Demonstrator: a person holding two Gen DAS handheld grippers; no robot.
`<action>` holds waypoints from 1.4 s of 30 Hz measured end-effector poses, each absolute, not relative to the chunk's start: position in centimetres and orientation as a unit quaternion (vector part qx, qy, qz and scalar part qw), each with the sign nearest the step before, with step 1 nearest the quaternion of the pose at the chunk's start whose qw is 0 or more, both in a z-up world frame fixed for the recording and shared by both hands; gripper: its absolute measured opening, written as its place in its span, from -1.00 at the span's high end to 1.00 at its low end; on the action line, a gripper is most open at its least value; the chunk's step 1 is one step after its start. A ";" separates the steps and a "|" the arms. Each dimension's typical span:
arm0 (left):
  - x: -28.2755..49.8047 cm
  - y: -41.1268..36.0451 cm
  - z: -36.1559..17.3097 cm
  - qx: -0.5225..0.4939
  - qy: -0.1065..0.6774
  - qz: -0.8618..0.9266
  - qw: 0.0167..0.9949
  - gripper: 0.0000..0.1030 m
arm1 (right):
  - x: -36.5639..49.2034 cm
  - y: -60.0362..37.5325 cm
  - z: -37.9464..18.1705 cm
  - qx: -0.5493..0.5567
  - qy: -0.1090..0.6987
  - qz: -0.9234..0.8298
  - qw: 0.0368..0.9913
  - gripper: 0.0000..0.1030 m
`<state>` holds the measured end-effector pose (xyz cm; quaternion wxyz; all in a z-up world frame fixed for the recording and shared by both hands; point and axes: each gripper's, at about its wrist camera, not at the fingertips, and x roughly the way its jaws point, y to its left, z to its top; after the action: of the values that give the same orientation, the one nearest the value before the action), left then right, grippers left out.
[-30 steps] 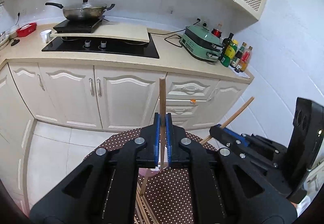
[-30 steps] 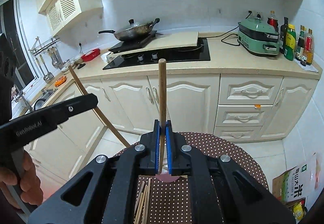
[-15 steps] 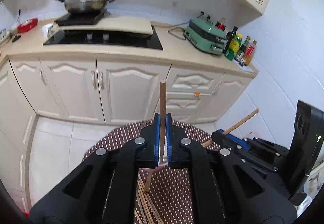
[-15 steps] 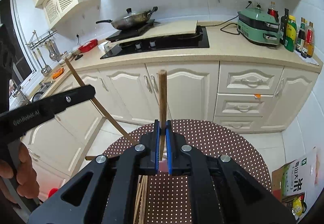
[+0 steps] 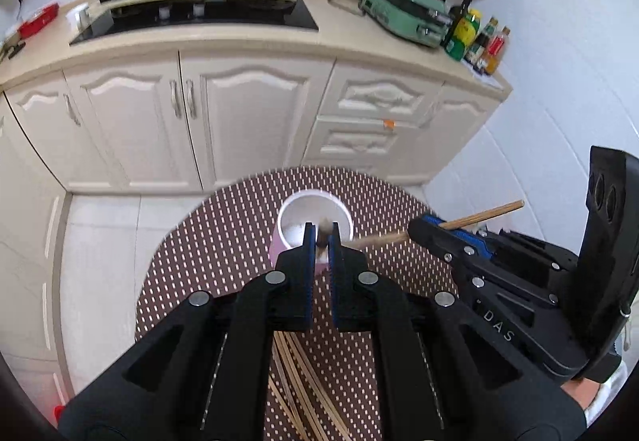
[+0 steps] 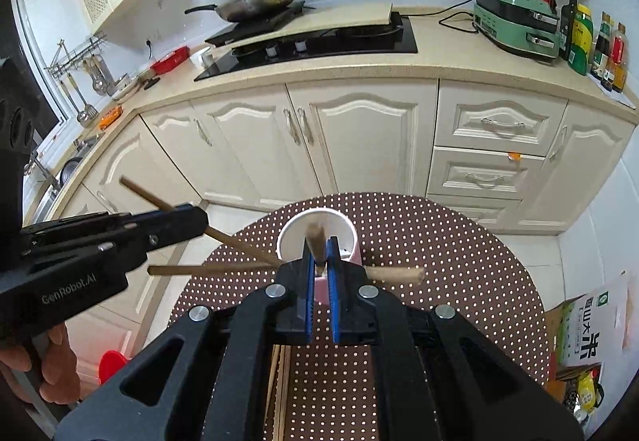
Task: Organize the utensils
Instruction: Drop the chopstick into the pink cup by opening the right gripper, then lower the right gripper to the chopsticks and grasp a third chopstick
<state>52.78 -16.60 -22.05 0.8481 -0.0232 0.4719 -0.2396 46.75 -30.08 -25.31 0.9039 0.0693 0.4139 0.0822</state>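
While each hand-held gripper, left point(image 5: 321, 237) and right point(image 6: 319, 253), clamps one chopstick point(image 5: 322, 228), both hover over the pink cup point(image 6: 319, 229).

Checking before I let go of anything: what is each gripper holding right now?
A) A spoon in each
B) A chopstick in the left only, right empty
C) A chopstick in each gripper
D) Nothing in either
C: the left gripper is shut on a wooden chopstick, and the right gripper is shut on its own chopstick, both over the pink-and-white cup.
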 end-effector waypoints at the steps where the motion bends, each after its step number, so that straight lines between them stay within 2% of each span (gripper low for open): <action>1: 52.8 -16.6 -22.4 -0.024 0.483 -0.241 0.842 0.86 | 46.7 -30.0 -25.4 0.069 0.416 0.081 0.903 0.90; 5: 52.4 -16.4 -22.9 -0.023 0.491 -0.234 0.839 0.78 | 46.4 -30.1 -25.6 0.078 0.421 0.080 0.900 0.85; 8: 52.1 -16.2 -22.6 -0.023 0.485 -0.224 0.845 0.21 | 45.9 -30.0 -25.2 0.077 0.417 0.076 0.903 0.84; 9: 51.9 -16.0 -22.4 -0.024 0.479 -0.221 0.849 -0.06 | 45.8 -30.1 -25.1 0.076 0.415 0.075 0.903 0.83; 25: 48.2 -12.1 -21.6 -0.046 0.460 -0.199 0.864 -0.06 | 41.4 -29.7 -24.0 0.085 0.400 0.063 0.910 0.55; 33: 46.3 -9.7 -25.4 -0.055 0.493 -0.166 0.852 -0.06 | 39.4 -28.1 -26.7 0.071 0.438 0.071 0.893 0.54; 42: 46.2 -9.8 -31.9 -0.029 0.568 -0.141 0.811 -0.06 | 40.2 -25.9 -30.7 0.054 0.486 0.098 0.867 0.55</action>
<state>46.25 -9.85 -31.89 0.8106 -0.0290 0.5677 -0.1409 40.21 -25.90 -30.70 0.8666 0.0539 0.4864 0.0976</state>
